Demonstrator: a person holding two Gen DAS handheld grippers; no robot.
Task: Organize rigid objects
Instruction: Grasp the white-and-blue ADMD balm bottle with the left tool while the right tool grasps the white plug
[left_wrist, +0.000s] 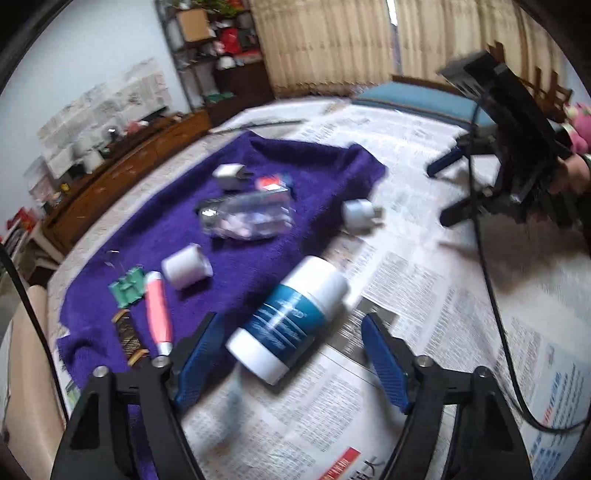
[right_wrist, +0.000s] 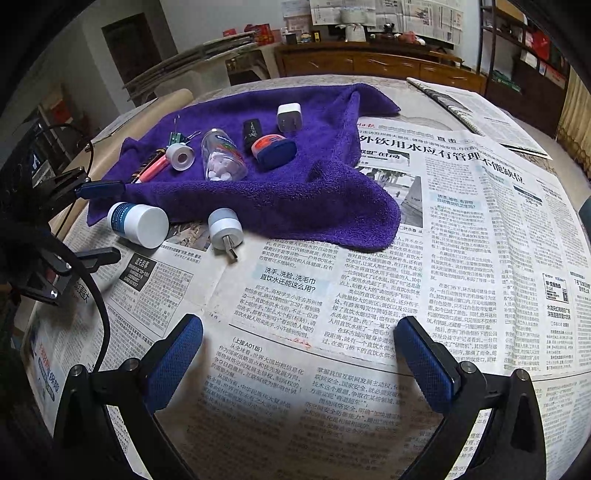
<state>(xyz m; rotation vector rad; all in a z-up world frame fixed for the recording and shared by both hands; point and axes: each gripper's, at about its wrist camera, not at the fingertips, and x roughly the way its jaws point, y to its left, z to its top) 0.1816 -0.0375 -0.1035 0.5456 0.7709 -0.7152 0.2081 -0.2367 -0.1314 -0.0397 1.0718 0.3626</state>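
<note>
Blue-labelled white bottle (left_wrist: 288, 317) lies on its side on Chinese newspaper (right_wrist: 369, 258), label script unreadable. It sits untouched between the left gripper (left_wrist: 288, 350)'s parted jaws; right gripper (right_wrist: 299, 350) wide, empty.

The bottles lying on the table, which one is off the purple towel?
The white bottle with the blue label. It lies on the newspaper beside the purple towel; the clear bottle of white tablets lies on the towel.

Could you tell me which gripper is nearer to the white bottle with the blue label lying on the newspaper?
Left. The left gripper has its open fingers on either side of the white bottle, not visibly pressing it. The right gripper hovers over bare newspaper, well away.
</note>
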